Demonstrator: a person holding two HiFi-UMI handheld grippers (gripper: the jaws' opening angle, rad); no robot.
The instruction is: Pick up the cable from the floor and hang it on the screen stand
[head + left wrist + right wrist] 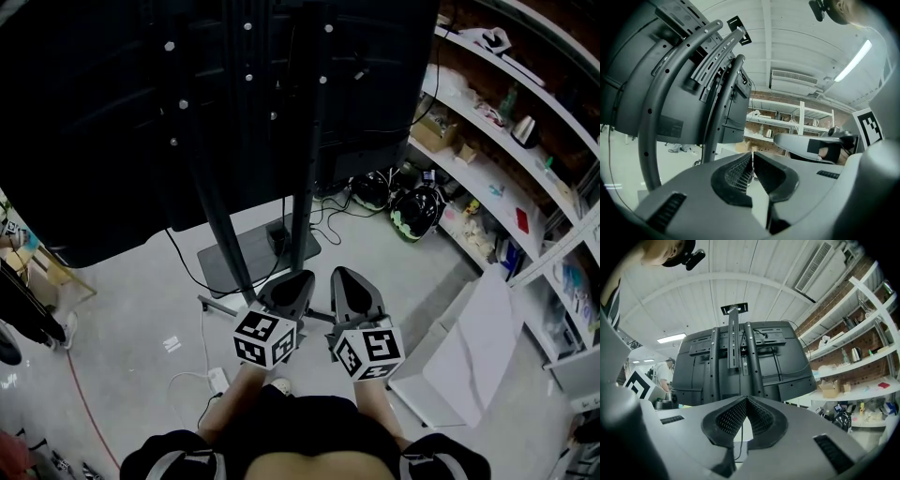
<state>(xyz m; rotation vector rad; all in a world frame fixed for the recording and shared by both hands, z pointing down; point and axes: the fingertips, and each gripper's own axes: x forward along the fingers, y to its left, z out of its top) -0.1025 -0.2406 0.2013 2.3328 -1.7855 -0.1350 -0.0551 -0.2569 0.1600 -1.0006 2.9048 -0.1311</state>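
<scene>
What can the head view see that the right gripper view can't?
Only the head view shows the white power strip on the floor and the big white board lying at the right. Only the right gripper view shows the ceiling, its light, its air vent, and a person far off at the left. Both show the back of the screen on its stand, the shelves, and the right tool, which is shut.

Thin white cable (203, 342), apparently loose, lies on the floor (141, 309) beside the black screen stand (302, 225).
</scene>
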